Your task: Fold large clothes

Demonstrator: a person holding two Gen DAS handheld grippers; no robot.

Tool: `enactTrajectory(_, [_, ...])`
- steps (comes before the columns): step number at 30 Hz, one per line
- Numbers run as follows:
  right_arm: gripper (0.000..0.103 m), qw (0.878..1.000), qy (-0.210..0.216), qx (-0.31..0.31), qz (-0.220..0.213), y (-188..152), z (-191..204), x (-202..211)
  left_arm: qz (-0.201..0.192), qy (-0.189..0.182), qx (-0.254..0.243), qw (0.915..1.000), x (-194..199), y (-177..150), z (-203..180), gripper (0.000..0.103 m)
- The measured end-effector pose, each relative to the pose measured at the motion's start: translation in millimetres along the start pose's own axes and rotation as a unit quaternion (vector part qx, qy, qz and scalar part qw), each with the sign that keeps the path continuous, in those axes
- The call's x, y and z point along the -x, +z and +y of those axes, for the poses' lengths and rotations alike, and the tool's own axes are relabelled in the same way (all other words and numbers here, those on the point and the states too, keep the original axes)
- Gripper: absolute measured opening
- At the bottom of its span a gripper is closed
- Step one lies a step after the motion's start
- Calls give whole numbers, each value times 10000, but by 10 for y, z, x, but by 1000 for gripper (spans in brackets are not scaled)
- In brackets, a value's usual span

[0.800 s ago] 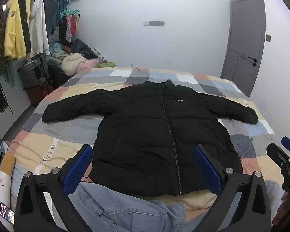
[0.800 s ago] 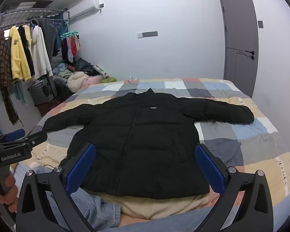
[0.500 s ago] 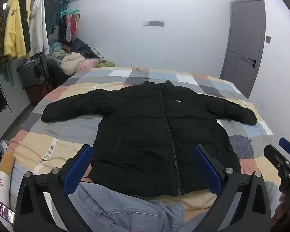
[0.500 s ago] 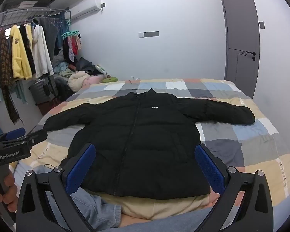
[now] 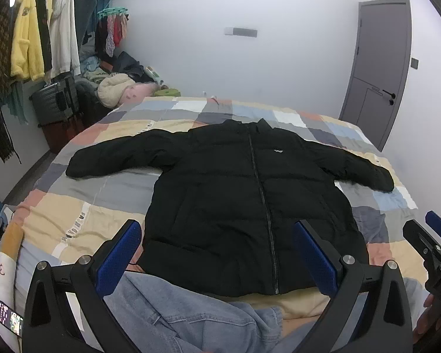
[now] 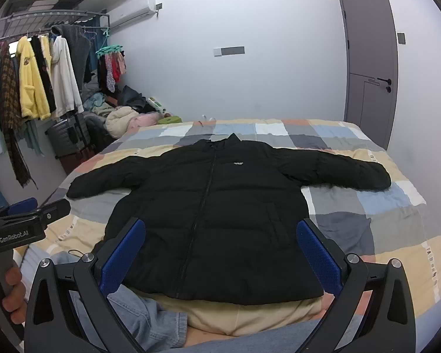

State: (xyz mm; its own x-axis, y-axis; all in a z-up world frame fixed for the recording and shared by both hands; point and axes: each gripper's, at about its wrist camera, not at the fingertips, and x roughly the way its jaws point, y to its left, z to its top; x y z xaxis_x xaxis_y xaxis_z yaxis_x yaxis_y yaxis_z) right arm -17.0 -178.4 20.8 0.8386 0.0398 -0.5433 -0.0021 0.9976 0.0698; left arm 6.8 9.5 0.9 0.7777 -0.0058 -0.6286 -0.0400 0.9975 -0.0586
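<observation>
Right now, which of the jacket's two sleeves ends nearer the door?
The sleeve on the right of both views; its cuff lies toward the grey door, while the other sleeve points to the clothes rack.

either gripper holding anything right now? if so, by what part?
Nothing held. Left gripper and right gripper are both open, above the black jacket, which lies flat on the bed.

black hand-held gripper (image 5: pixel 217 253), blue pads (image 5: pixel 119 256) — silver screws

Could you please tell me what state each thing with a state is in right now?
Jacket: spread flat on the bed, zipped shut, sleeves out, unfolded.
Left gripper: jaws open, holding nothing.
Right gripper: jaws open, holding nothing.
Door: shut.
Phone: screen lit.
</observation>
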Motion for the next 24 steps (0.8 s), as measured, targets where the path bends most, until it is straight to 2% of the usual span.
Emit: enactTrajectory(24, [103, 9999, -49, -74, 47, -36, -85, -13, 15, -15, 22, 10000, -8, -33, 36, 103])
